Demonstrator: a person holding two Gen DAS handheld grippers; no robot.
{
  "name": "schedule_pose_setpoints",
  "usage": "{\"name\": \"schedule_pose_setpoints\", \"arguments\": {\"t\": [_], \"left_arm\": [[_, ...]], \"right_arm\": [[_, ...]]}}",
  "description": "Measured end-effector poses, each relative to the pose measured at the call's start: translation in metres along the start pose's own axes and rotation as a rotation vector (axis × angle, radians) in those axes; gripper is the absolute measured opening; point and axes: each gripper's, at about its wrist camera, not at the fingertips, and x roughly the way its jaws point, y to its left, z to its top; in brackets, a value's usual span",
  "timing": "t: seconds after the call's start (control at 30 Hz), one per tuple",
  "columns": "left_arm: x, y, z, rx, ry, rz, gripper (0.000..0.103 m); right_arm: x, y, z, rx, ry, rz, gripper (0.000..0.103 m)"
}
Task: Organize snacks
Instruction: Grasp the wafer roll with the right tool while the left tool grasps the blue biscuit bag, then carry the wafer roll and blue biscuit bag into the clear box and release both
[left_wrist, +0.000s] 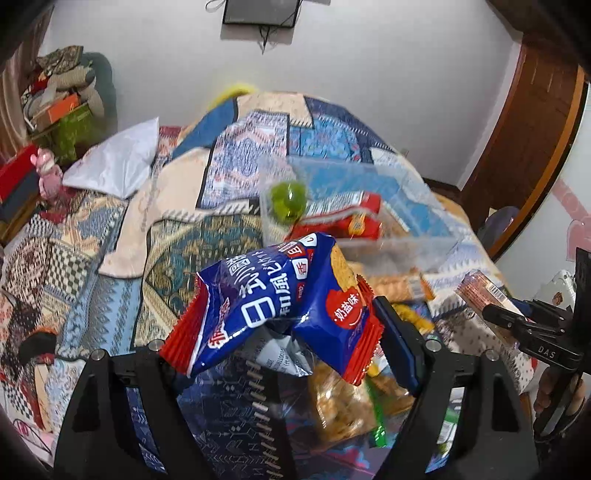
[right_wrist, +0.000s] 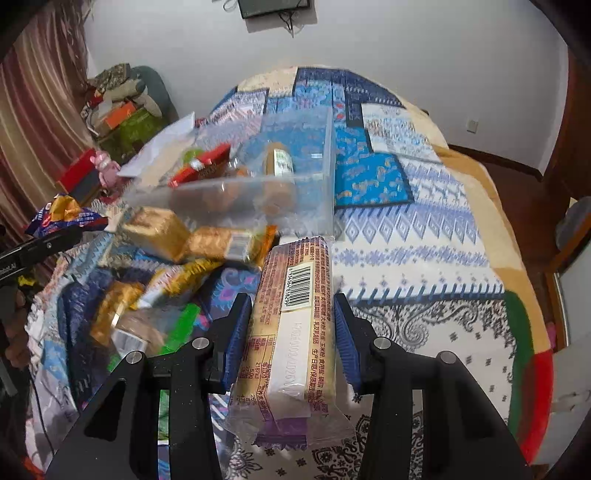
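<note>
Left tongs point down at a slant over the bed and stand wide, with a blue and red snack packet spanning between the two pads. Its right end presses on the right blue pad; the left pad is hidden behind the wrapper, so the contact there I cannot confirm. Beyond it, the clear plastic box on the bed is blurred, with a red packet and something green inside. At the right edge, the right tongs carry a long bar, partly cut off.

Right tongs also slant down and are nearly closed on a long wrapped wafer bar, held up above the blanket, both blue pads against its sides. Loose snacks to the left are smeared and hard to read. The clear box stands just behind the bar's far end.
</note>
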Motion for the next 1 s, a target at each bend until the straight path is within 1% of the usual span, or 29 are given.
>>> {"name": "schedule_pose_setpoints", "arguments": {"t": [0.1,0.23,0.47,0.73,1.0], "left_arm": [[-0.004,-0.007,0.014,0.018,-0.030,-0.001,0.083],[0.000,-0.013,0.028,0.025,-0.047,-0.006,0.083],[0.026,-0.016,0.054,0.023,-0.039,-0.012,0.083],[0.066,-0.018,0.072,0.021,-0.013,-0.018,0.083],[0.104,-0.019,0.082,0.029,0.023,-0.020,0.083]], "right_arm": [[-0.010,0.002,0.012,0.001,-0.041,0.014,0.041],[-0.018,0.008,0.031,-0.005,-0.093,0.029,0.041],[-0.010,0.018,0.060,-0.015,-0.139,0.050,0.041],[0.029,0.018,0.086,-0.009,-0.122,0.056,0.041],[0.060,0.014,0.103,-0.007,-0.097,0.040,0.041]]}}
